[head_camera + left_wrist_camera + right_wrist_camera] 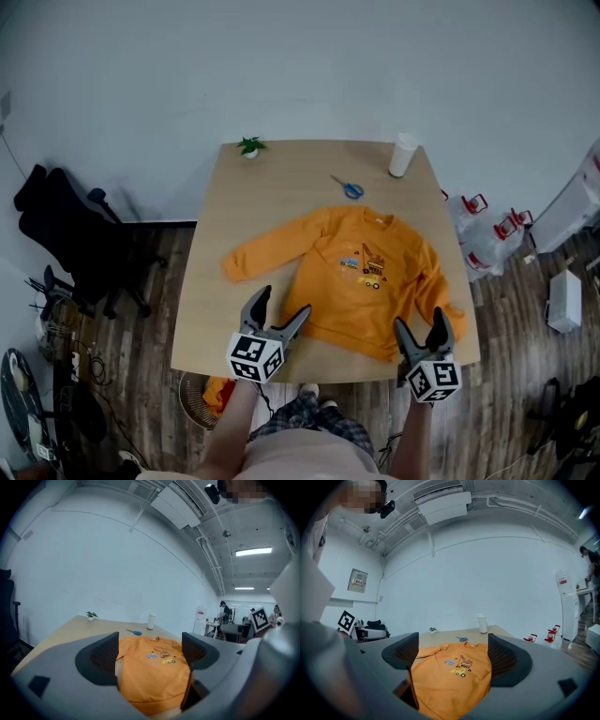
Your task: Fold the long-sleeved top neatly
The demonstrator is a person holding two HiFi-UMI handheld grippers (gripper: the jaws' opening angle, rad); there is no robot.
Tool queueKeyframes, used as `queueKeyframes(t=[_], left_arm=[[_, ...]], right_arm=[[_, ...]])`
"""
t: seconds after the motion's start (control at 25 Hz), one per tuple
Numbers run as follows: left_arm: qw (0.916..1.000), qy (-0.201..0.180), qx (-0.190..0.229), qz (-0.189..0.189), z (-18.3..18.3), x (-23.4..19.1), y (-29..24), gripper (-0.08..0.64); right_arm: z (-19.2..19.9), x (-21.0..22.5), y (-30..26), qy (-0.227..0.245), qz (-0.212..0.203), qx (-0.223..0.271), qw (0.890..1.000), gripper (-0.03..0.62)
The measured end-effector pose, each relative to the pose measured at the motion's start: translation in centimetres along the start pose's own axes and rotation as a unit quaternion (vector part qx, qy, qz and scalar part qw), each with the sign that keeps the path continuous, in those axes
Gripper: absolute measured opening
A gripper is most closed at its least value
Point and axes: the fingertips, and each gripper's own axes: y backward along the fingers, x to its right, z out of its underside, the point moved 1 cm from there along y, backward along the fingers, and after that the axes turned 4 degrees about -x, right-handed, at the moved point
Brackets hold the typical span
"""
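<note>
Beyond left tongs (285,302), right tongs (420,321): top (361,281)

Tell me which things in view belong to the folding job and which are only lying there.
Belong to the job: orange top, left gripper, right gripper, both open and empty.
Only lying about: blue scissors, white cup, small plant, all beyond the top.

3 obstacles along the table's (272,202) far side: small plant (250,146) far left, scissors (351,188) just beyond the top's (361,281) collar, white cup (402,156) far right corner. Bare wood between plant and left sleeve: free passage.
</note>
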Motion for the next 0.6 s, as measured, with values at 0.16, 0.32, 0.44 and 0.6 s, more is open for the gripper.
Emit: queueKeyframes(t=[0.16,0.32,0.44,0.6], left_arm=[[0.9999,0.002,0.004,-0.012,-0.7,-1.2,-0.7,0.407],[0.9995,0.009,0.003,-0.031,-0.9,-2.3,-0.7,0.407],[0.9988,0.014,0.005,-0.047,-1.3,-3.0,-0.7,0.407],[0.9973,0.019,0.01,-0.071,-1.7,-4.4,-0.7,0.407]], right_arm=[[-0.3,0.0,-1.5,-0.006,-0.007,0.004,1.0,0.445],[-0.8,-0.1,-2.8,-0.004,-0.018,-0.001,1.0,0.443],[-1.6,0.0,-4.0,-0.007,-0.031,0.0,0.999,0.443],[-2.2,-0.7,-5.7,0.007,-0.056,-0.005,0.998,0.442]])
